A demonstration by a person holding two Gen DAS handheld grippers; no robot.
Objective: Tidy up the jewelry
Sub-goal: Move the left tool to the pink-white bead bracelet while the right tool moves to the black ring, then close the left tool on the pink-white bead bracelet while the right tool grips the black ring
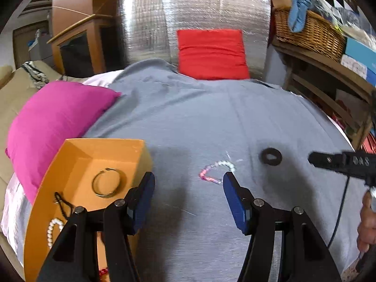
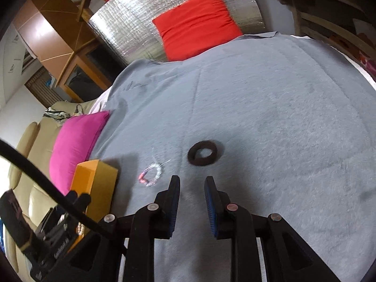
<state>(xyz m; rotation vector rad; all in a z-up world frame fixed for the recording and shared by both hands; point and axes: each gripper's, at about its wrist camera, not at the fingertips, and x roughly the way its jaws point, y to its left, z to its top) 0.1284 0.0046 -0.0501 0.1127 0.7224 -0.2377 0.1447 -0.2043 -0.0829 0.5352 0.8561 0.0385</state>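
Observation:
An orange box [image 1: 141, 151] sits on the grey blanket at left, also in the right wrist view [image 2: 98, 176]. It holds a gold bangle [image 1: 107, 183], a black cord [image 1: 62, 205], white pearls [image 1: 54, 231] and red beads [image 1: 103, 272]. A pink and white bead bracelet [image 1: 217, 171] lies on the blanket just ahead of my open, empty left gripper [image 1: 189, 181]; it also shows in the right wrist view [image 2: 151, 174]. A black hair tie [image 1: 271, 156] lies to its right, ahead of my right gripper [image 2: 192, 182], which is open a little and empty [image 2: 204, 152].
A grey blanket [image 1: 199, 117] covers the surface. A magenta pillow [image 1: 56, 122] lies left, a red pillow [image 1: 211, 54] at the back against silver foil. A wicker basket [image 1: 307, 30] and shelves stand right. A beige sofa [image 2: 30, 155] is at left.

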